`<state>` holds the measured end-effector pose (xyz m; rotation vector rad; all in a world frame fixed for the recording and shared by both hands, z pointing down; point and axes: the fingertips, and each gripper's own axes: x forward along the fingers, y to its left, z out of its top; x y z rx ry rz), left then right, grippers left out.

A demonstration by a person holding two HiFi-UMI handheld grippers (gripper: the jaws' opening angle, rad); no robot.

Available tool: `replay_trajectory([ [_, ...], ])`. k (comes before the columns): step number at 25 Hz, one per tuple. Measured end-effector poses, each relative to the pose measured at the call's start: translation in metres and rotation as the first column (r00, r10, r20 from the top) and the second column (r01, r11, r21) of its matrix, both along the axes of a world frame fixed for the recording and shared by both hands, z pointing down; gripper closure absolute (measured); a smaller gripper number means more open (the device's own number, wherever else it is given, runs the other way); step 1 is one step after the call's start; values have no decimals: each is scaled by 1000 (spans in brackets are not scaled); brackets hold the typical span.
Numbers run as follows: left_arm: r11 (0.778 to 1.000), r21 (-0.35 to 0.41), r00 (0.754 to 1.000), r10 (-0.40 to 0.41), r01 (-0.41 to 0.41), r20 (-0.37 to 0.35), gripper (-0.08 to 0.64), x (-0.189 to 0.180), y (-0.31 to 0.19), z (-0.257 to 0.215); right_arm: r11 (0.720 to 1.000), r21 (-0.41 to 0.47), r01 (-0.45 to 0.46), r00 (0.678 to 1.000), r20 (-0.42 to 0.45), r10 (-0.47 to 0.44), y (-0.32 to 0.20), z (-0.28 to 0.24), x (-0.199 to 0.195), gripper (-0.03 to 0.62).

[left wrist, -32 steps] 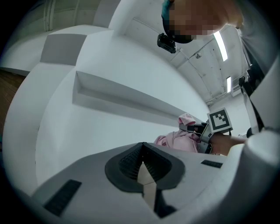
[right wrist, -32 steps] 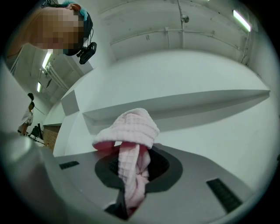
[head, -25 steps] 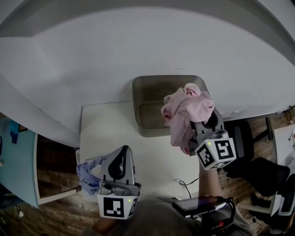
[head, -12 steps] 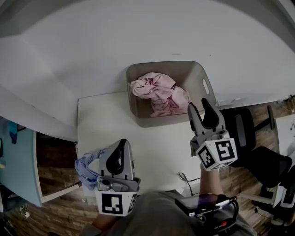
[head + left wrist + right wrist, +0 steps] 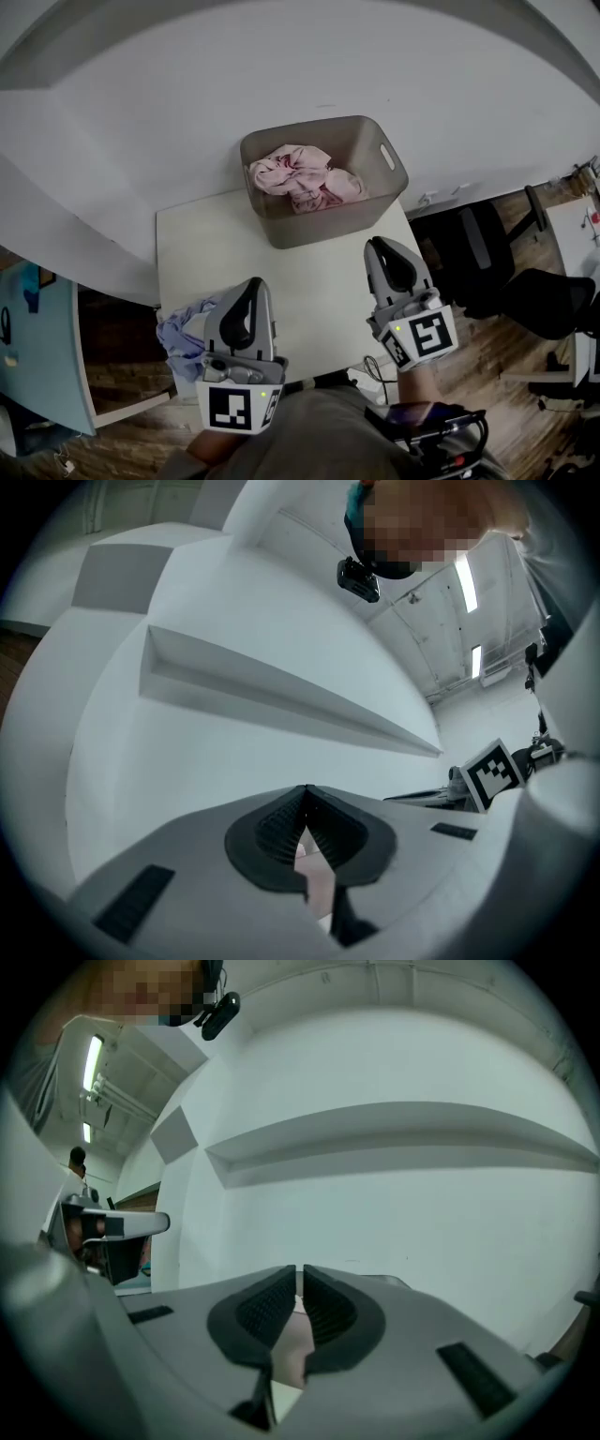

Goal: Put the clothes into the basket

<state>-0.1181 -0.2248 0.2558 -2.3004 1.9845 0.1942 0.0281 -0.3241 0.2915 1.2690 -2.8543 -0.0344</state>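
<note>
Head view: the left gripper (image 5: 249, 286) hides part of one crumpled pale-blue cloth (image 5: 183, 333) at the 8 o'clock edge of the white table (image 5: 319, 281). One grey basket (image 5: 319, 223), at 12 o'clock, holds one bunched pink garment (image 5: 302, 176). The right gripper (image 5: 382, 246) hovers at 4 o'clock.

Left gripper view: the jaws are clenched on nothing, and only the wall lies ahead.

Right gripper view: the jaws are closing, with a thin slit left and nothing between them.
</note>
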Motion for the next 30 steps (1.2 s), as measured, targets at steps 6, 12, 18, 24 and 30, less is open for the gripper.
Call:
replay_trajectory([
  [6,998,54,998,42,-44,39,551,14,36,-15,997,10,72,997,-35,-71,79,14,-22,584],
  [12,998,49,997,45,-48,68,552,20,76,-17,989,56,138,990,-33,-137,144,19,-35,583],
  [18,998,56,999,-20,18,50,551,10,98,-25,982,32,188,982,-24,-187,161,15,-38,583],
  [24,976,72,975,-210,206,65,551,-16,117,-37,938,31,345,938,-28,-344,160,8,-68,581],
  [30,902,59,898,-431,427,84,551,-43,154,-33,849,2,529,848,-31,-528,164,17,-107,580],
])
